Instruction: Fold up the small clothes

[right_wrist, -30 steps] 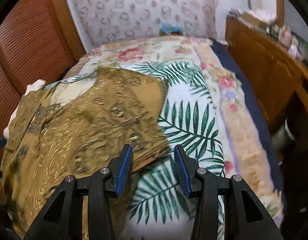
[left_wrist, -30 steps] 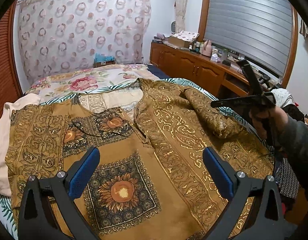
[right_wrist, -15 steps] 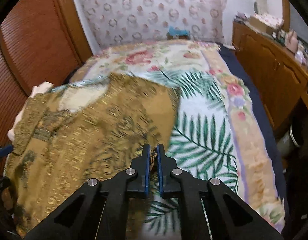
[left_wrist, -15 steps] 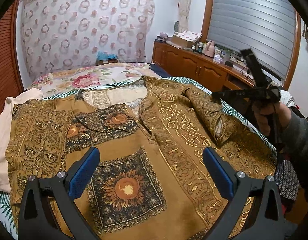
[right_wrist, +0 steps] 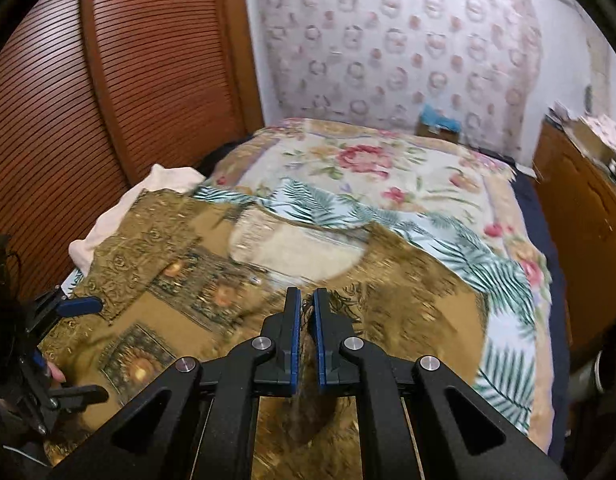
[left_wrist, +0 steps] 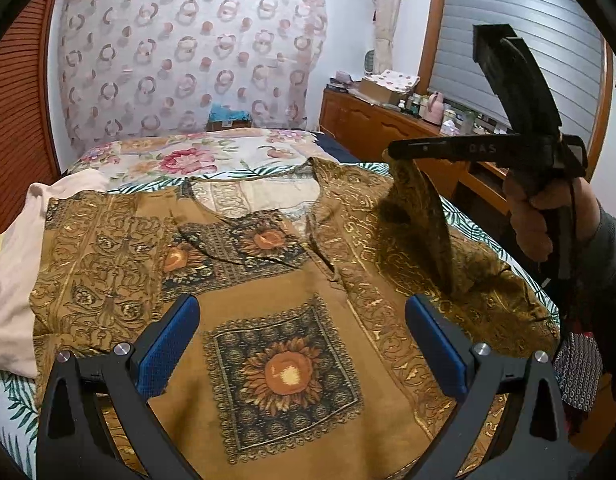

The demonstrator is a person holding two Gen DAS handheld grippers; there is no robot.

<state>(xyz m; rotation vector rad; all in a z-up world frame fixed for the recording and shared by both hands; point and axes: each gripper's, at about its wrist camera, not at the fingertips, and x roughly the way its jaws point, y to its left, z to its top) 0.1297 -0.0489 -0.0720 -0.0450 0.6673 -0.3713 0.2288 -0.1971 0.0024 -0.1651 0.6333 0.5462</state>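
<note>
Right gripper [right_wrist: 306, 312] fingers clamped on brown tunic [left_wrist: 284, 304] sleeve above bed [right_wrist: 503, 312]; left gripper [left_wrist: 302, 344] fingers apart.

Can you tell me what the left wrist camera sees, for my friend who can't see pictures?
The right gripper, held in a hand, pinches the brown sunflower shirt by its sleeve and lifts it off the bed. The left gripper hovers open over the shirt's front.
</note>
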